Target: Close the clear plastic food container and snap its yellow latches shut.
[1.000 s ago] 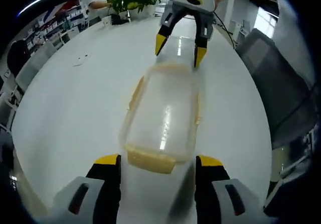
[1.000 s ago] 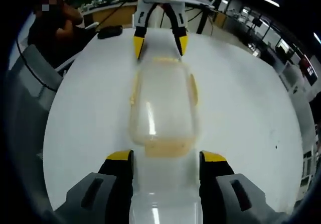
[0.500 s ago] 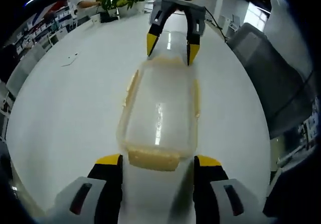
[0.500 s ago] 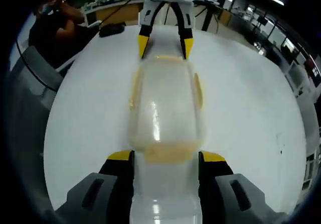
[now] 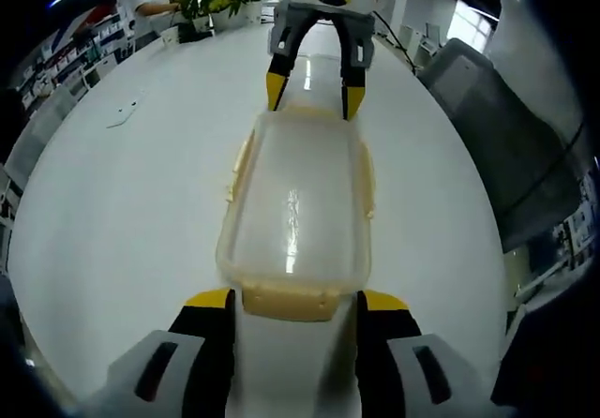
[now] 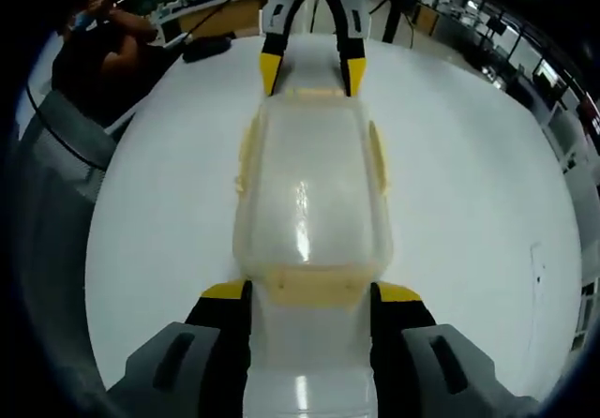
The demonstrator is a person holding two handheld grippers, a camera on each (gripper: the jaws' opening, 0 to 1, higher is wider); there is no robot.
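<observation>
While no writing shows on the container (image 5: 295,207), both grippers' (image 5: 292,307) (image 6: 309,296) jaws stand wide at its end latches.

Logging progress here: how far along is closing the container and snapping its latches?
Done: the lid sits on the clear container on the white table. In hand: the left gripper and right gripper, jaws open, flank the yellow end latches. Left: whether any latches are snapped shut can't be told.
</observation>
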